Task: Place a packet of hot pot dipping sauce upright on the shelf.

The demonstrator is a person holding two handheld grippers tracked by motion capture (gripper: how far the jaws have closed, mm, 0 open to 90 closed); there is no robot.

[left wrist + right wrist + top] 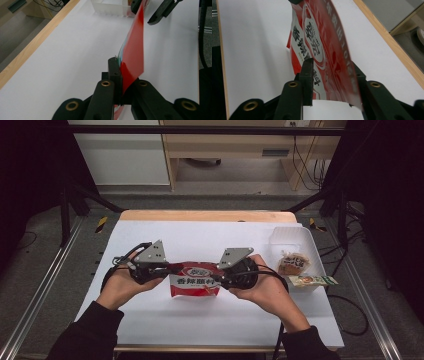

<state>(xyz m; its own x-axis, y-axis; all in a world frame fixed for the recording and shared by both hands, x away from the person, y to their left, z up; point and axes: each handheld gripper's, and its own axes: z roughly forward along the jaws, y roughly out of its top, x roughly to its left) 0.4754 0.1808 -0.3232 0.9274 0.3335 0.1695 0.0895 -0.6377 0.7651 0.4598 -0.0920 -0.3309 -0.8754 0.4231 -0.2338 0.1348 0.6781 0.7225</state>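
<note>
A red snack bag [195,280] is hanging above the white table [210,320], near its middle, between the two hands. The left tongs [167,269] are closed tight on the bag's left edge; in the left gripper view the thin red foil [132,57] is sitting pinched between the jaws. The right tongs [220,281] are standing partly open around the bag's right edge [322,55], and I cannot tell if the pads are pressing on it. A white tray [295,237] with two small packets is lying at the right.
</note>
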